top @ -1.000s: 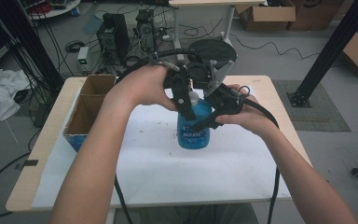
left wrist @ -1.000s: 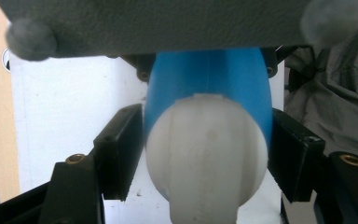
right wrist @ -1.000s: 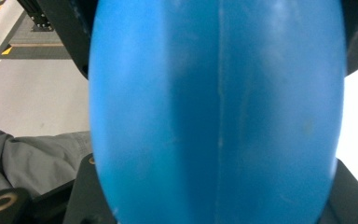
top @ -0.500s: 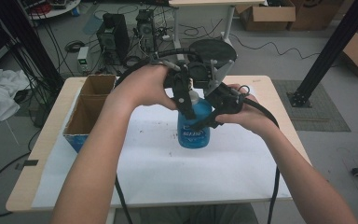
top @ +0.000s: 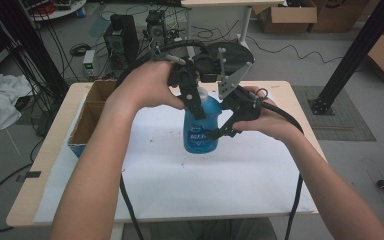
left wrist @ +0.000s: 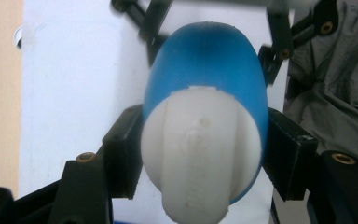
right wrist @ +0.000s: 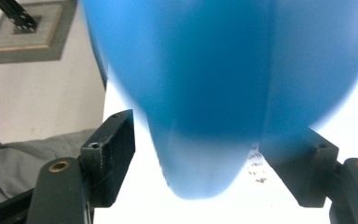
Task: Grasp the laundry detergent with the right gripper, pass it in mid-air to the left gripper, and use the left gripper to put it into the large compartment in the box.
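Two claws flank the bottle (top: 201,127): left (top: 196,106) clamped, right (top: 219,133) loosened.

Around you lies a grey floor (top: 360,165) strewn with cables (top: 275,47), cardboard boxes (top: 280,17) at the far wall, a black frame post (top: 352,55), and a wooden table (top: 40,170) under white paper (top: 220,185).

The blue bottle's (top: 200,127) label is too blurred to read.

Right gripper (top: 223,131) jaws newly opened.
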A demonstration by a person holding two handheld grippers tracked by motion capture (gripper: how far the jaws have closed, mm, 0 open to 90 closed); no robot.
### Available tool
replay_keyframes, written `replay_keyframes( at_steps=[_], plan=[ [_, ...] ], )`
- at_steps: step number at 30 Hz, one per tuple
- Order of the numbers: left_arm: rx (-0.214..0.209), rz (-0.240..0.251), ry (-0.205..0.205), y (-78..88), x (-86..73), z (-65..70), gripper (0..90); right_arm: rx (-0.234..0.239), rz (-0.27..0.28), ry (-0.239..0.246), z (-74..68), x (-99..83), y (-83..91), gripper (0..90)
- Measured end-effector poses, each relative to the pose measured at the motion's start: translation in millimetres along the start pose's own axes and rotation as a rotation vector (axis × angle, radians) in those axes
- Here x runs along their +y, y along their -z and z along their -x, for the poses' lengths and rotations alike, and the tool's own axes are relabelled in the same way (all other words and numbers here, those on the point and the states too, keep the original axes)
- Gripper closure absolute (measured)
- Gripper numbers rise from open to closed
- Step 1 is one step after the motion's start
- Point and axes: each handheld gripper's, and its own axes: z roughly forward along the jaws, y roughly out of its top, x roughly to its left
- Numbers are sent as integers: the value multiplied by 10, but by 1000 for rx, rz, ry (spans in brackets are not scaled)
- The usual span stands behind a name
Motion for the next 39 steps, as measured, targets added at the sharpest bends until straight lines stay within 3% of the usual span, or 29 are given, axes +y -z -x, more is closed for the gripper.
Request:
replay_keyframes(
  at_steps=[3,5,6,7,8,9,10,11,12,14,18,22,23,25,26,28,29,30,31,32,33,39],
  plan=[
    [14,-15,68,80,-66,-53,390,-31,-26,-16,38,-54,51,259],
    [18,-29,136,136,-116,-103,389,-44,-45,-27,64,-96,95,259],
    [18,-29,136,136,-116,-103,389,-52,-53,-36,73,-119,119,260],
    [29,-48,204,195,-176,-159,390,-59,-68,-43,85,-142,144,261],
    [39,-55,236,226,-208,-183,389,-69,-87,-49,95,-165,168,262],
    [39,-55,236,226,-208,-183,390,-69,-87,-49,95,-165,168,262],
    [61,-76,301,290,-279,-233,390,-88,-127,-65,116,-218,216,263],
    [61,-76,301,290,-279,-233,390,-100,-145,-70,123,-243,240,263],
    [81,-98,361,359,-361,-291,389,-111,-161,-75,132,-269,265,264],
    [104,-109,431,434,-446,-335,389,-121,-189,-90,150,-321,319,279],
    [168,-117,541,603,-613,-394,390,-167,-273,-117,193,-438,410,280],
    [259,-108,686,785,-783,-448,390,-186,-351,-174,256,-573,485,280],
    [259,-108,686,785,-783,-448,390,-186,-351,-174,256,-573,485,280],
    [293,-101,772,859,-883,-475,390,-210,-391,-191,279,-635,522,280],
    [319,-94,855,920,-995,-507,390,-232,-429,-208,296,-700,553,280],
    [341,-100,936,973,-1116,-541,390,-242,-453,-228,304,-747,580,281],
    [341,-100,936,973,-1116,-541,390,-242,-453,-228,304,-747,580,281],
    [360,-110,1016,999,-1239,-570,390,-250,-468,-238,311,-793,613,287],
    [365,-117,1050,1004,-1302,-582,390,-252,-472,-244,316,-814,633,287],
    [365,-117,1050,1004,-1302,-582,390,-252,-472,-244,316,-814,633,287],
    [382,-125,1119,1009,-1421,-601,390,-257,-489,-253,322,-857,671,287],
    [408,-157,1234,988,-1731,-632,390,-273,-526,-287,352,-962,753,288]
  ],
)
